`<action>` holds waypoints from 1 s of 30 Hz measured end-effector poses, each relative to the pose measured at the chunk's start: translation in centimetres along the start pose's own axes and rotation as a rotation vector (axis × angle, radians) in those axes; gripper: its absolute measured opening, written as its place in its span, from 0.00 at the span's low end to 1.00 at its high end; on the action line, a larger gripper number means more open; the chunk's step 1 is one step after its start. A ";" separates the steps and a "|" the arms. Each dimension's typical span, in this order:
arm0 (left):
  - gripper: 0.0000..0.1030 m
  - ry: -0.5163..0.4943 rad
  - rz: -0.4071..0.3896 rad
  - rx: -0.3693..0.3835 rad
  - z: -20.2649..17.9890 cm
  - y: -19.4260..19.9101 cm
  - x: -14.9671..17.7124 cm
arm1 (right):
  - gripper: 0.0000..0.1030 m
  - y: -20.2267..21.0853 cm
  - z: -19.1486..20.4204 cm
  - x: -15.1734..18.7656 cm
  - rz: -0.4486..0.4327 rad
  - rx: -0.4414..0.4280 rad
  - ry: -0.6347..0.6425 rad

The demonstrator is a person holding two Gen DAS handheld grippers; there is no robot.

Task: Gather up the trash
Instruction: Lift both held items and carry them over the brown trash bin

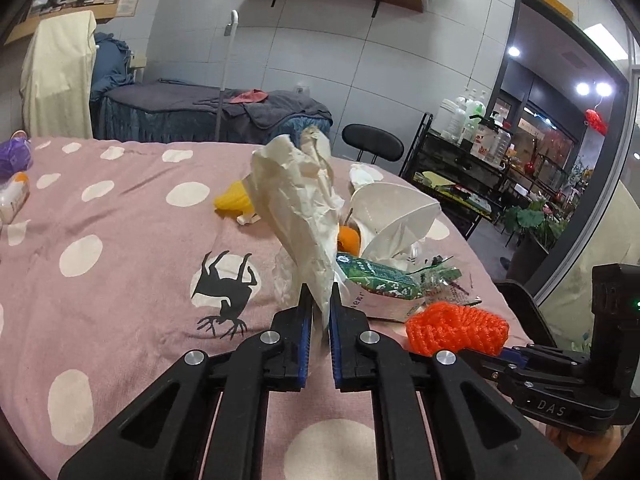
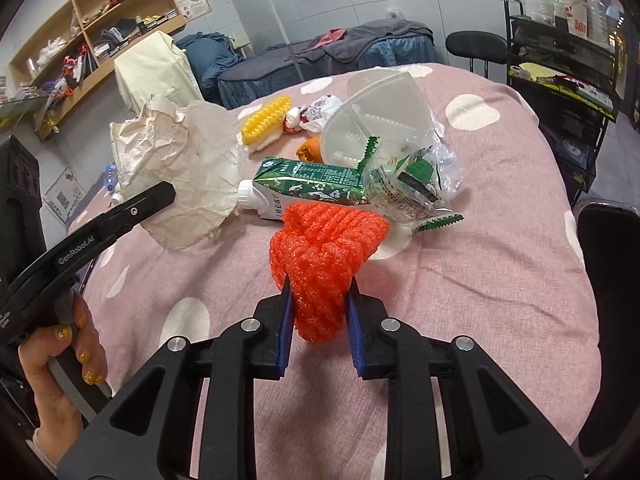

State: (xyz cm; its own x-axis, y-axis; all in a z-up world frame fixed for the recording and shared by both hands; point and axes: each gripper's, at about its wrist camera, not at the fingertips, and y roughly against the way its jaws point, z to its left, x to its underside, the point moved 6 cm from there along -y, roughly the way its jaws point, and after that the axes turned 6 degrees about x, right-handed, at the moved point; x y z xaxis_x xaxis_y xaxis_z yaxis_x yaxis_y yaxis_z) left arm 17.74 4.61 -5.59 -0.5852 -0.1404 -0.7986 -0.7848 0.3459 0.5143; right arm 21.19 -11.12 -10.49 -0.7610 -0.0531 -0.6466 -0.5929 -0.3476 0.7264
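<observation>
My left gripper (image 1: 320, 294) is shut on a crumpled sheet of beige paper (image 1: 298, 208), which stands up off the pink dotted bedspread (image 1: 120, 264). From the right wrist view the same paper (image 2: 188, 172) hangs from the left gripper's finger (image 2: 148, 202). My right gripper (image 2: 318, 294) is shut on an orange foam net (image 2: 324, 256), seen from the left as an orange net (image 1: 456, 326) low at the right. Behind lie a green carton (image 2: 312, 184), a clear wrapper (image 2: 416, 180), a white N95 mask (image 2: 380, 120), a yellow corn-shaped item (image 2: 266, 120) and an orange peel (image 2: 310, 148).
A black chair (image 1: 372, 144) and a black metal rack with bottles (image 2: 568, 56) stand to the right of the bed. A grey massage bed (image 1: 208, 112) lies behind. A person's hand (image 2: 64, 368) holds the left gripper's handle. A purple item (image 1: 14, 156) sits at the far left.
</observation>
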 end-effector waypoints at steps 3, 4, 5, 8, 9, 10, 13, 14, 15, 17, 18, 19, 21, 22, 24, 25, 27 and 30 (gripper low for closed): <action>0.08 -0.012 -0.027 -0.002 -0.9 0.5 -0.1 | 0.23 0.6 -0.2 0.3 -0.018 0.002 0.006; 0.08 -0.024 -0.032 -0.015 -1.1 0.6 -0.1 | 0.23 0.8 -0.3 0.4 -0.022 0.000 0.007; 0.08 -0.030 -0.035 -0.020 -1.3 0.7 -0.1 | 0.23 0.9 -0.4 0.5 -0.025 0.000 0.005; 0.07 -0.013 -0.045 -0.001 -1.7 1.3 0.0 | 0.23 1.7 -0.7 0.7 -0.046 -0.008 -0.003; 0.07 -0.010 -0.053 0.004 -1.9 1.5 -0.2 | 0.23 2.0 -0.9 0.8 -0.053 -0.008 -0.004; 0.07 -0.012 -0.061 0.008 -2.1 1.8 -0.3 | 0.23 2.3 -1.1 0.8 -0.061 -0.007 -0.007; 0.07 -0.028 -0.082 0.025 -3.1 2.6 -0.6 | 0.23 3.1 -1.8 0.9 -0.078 -0.006 -0.026; 0.07 -0.035 -0.089 0.035 -3.5 2.8 -0.7 | 0.23 3.5 -2.1 0.9 -0.087 -0.004 -0.032; 0.07 -0.044 -0.095 0.043 -4.1 2.9 -0.7 | 0.23 3.9 -2.3 0.9 -0.098 -0.003 -0.037; 0.07 -0.061 -0.104 0.063 -5.2 3.0 -1.0 | 0.23 5.0 -2.9 0.8 -0.124 -0.002 -0.049; 0.07 -0.067 -0.105 0.074 -5.7 2.9 -1.2 | 0.23 5.5 -3.2 0.8 -0.135 0.001 -0.053; 0.07 -0.073 -0.105 0.091 -6.3 2.8 -1.4 | 0.23 6.0 -3.6 0.8 -0.147 0.007 -0.059; 0.07 -0.079 -0.103 0.118 -7.1 2.5 -1.6 | 0.23 6.9 -4.4 0.9 -0.168 0.022 -0.074; 0.07 -0.084 -0.100 0.132 -7.8 2.2 -1.6 | 0.23 7.3 -5.0 0.9 -0.176 0.029 -0.084; 0.07 -0.098 -0.095 0.153 -8.9 1.6 -1.6 | 0.23 8.0 -6.3 1.0 -0.191 0.045 -0.108; 0.07 -0.108 -0.093 0.165 -9.5 1.2 -1.7 | 0.23 8.4 -7.1 1.0 -0.197 0.057 -0.120; 0.07 -0.125 -0.085 0.190 -10.7 0.6 -1.6 | 0.23 9.1 -8.9 1.3 -0.209 0.092 -0.149; 0.07 -0.144 -0.072 0.234 -12.4 -0.2 -1.4 | 0.23 9.7 -11.8 1.6 -0.218 0.141 -0.204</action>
State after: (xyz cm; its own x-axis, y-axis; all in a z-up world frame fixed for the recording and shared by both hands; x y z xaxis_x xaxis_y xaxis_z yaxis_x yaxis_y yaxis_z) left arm 16.21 -6.75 -0.72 -0.4815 -0.0448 -0.8753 -0.7449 0.5471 0.3818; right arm 17.32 -25.59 -7.27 -0.6409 0.2022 -0.7405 -0.7673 -0.1966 0.6104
